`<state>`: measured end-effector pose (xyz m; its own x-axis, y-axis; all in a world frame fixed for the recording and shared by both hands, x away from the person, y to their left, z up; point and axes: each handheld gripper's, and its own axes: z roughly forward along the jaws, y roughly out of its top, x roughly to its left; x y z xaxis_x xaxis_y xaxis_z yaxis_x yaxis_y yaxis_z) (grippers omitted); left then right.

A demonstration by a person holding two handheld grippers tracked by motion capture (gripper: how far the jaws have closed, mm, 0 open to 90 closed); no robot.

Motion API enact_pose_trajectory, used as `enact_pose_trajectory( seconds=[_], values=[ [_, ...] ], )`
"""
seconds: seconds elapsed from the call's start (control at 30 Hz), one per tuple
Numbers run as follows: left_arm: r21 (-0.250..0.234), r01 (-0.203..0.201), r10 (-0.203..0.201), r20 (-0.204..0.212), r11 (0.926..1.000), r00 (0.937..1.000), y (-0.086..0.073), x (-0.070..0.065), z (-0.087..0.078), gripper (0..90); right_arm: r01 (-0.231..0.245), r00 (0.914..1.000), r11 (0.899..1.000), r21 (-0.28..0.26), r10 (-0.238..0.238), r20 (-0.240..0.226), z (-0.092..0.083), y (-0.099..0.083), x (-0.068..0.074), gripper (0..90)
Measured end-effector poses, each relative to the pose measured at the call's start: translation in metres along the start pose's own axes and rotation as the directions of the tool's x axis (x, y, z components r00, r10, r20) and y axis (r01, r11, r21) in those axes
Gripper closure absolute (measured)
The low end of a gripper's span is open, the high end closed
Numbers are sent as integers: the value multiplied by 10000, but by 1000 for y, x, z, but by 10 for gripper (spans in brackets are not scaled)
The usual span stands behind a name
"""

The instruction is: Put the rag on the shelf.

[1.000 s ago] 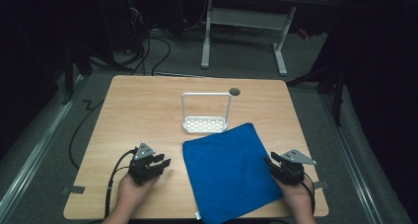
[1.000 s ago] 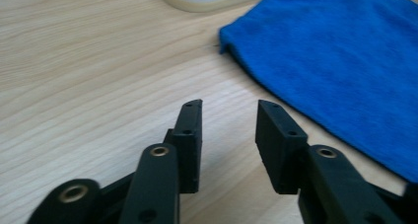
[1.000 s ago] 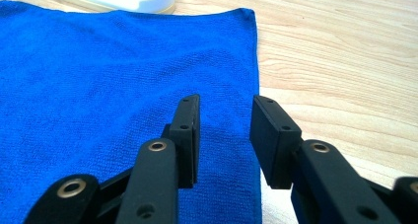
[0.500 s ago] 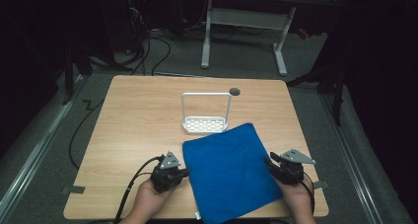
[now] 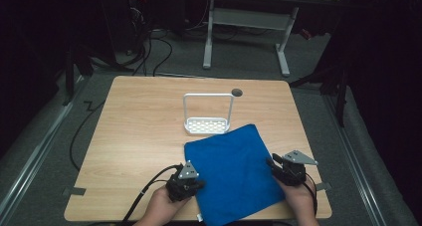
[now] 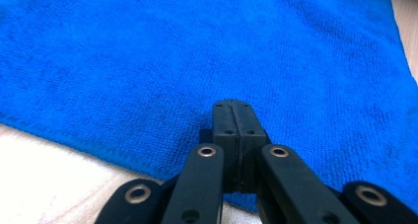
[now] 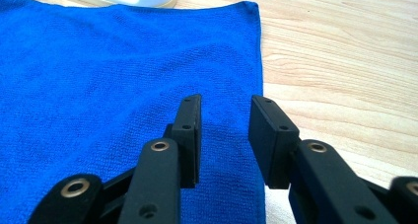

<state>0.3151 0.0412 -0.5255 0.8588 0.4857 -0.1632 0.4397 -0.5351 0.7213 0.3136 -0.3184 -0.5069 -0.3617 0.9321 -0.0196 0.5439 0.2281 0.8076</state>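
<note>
My left gripper [image 5: 185, 185] has its jaws clenched together, empty, their tips over the near left edge of the blue cloth [image 5: 234, 173]. My right gripper [image 5: 284, 170] has its jaws parted, straddling the cloth's right edge without pressing it. Beyond both, a white rack [image 5: 208, 117] stands on the desk [image 5: 139, 136], touching the cloth's far edge.

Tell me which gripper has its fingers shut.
The left gripper: its fingers meet pad to pad over the blue cloth's edge. The right gripper shows a clear gap between its fingers.
</note>
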Motion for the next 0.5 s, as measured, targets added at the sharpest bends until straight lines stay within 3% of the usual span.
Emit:
enact_pose_trajectory(
  seconds=[0.27,0.5],
  values=[
    [98,53,-54,148,9999,9999,-2,2,1,899,-31,10000,10000,-12,31,-36,1,0,0,670],
    [219,279,-285,277,9994,9992,-12,11,-12,899,10,9999,10000,-2,-10,-104,1,0,0,676]
  ],
)
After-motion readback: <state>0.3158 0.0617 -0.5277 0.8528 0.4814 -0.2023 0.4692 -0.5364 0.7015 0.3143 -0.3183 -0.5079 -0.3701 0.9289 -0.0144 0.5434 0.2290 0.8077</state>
